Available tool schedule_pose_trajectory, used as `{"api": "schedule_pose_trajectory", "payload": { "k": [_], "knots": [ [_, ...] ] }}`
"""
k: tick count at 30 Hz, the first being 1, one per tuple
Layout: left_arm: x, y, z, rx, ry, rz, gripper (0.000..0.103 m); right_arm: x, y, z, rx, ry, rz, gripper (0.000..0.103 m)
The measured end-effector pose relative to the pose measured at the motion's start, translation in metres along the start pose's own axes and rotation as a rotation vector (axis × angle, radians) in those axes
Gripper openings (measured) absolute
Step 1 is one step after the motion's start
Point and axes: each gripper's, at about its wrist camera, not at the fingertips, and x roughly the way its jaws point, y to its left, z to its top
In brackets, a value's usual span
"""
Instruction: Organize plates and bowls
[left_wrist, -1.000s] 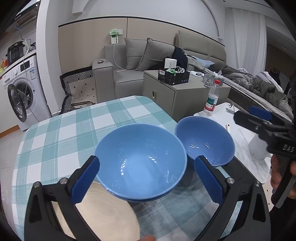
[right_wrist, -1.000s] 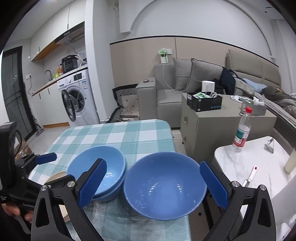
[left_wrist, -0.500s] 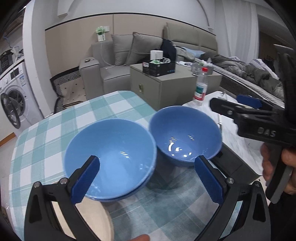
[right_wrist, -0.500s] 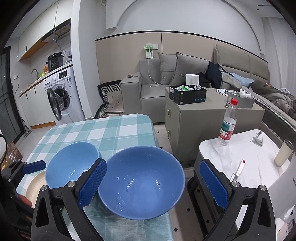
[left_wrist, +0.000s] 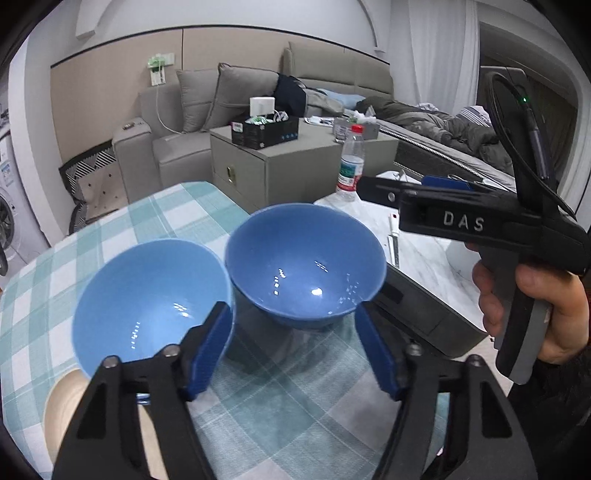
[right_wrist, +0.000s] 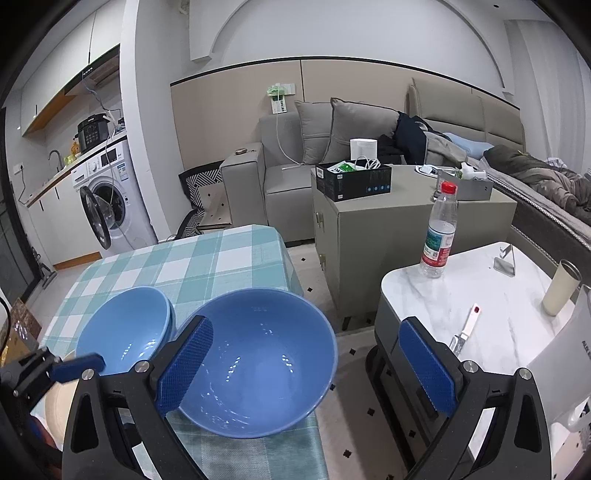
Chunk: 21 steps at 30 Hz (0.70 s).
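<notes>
Two blue bowls stand side by side on the checked tablecloth (left_wrist: 110, 229). The right bowl (left_wrist: 306, 273) (right_wrist: 258, 365) sits at the table's right edge. The left bowl (left_wrist: 147, 306) (right_wrist: 125, 328) appears to rest in another bowl. My left gripper (left_wrist: 293, 350) is just short of the right bowl's near side. Its jaws are closing and the pads (left_wrist: 210, 347) touch nothing. My right gripper (right_wrist: 306, 369) (left_wrist: 406, 186) is open over the right bowl, its left pad (right_wrist: 184, 369) above the near rim. A beige plate (left_wrist: 62, 406) lies at the lower left.
Right of the table stands a white marble side table (right_wrist: 491, 295) with a water bottle (right_wrist: 439, 236), a cup (right_wrist: 561, 288) and a small white tool (right_wrist: 467, 325). A grey cabinet (right_wrist: 369, 240), a sofa and a washing machine (right_wrist: 107, 206) lie beyond. A hand (left_wrist: 546, 314) holds the right gripper.
My left gripper has swung right, from around the left bowl to in front of the right bowl, and its jaws have narrowed. The right gripper has drifted right and closer to the right bowl.
</notes>
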Motion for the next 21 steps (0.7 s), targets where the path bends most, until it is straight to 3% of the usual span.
{"api": "schedule_pose_trajectory", "payload": {
  "k": [2, 12, 21],
  "knots": [
    [0.005, -0.001, 0.0, -0.019, 0.022, -0.028, 0.054, 0.001, -0.003, -0.001, 0.009, 0.003, -0.005, 0.102],
    [0.027, 0.0, 0.0, -0.108, 0.075, -0.036, 0.051, 0.014, -0.01, -0.003, 0.035, 0.033, 0.027, 0.102],
    [0.037, 0.001, -0.001, -0.151, 0.101, -0.034, 0.05, 0.04, -0.031, -0.011, 0.129, 0.079, -0.005, 0.101]
  ]
}}
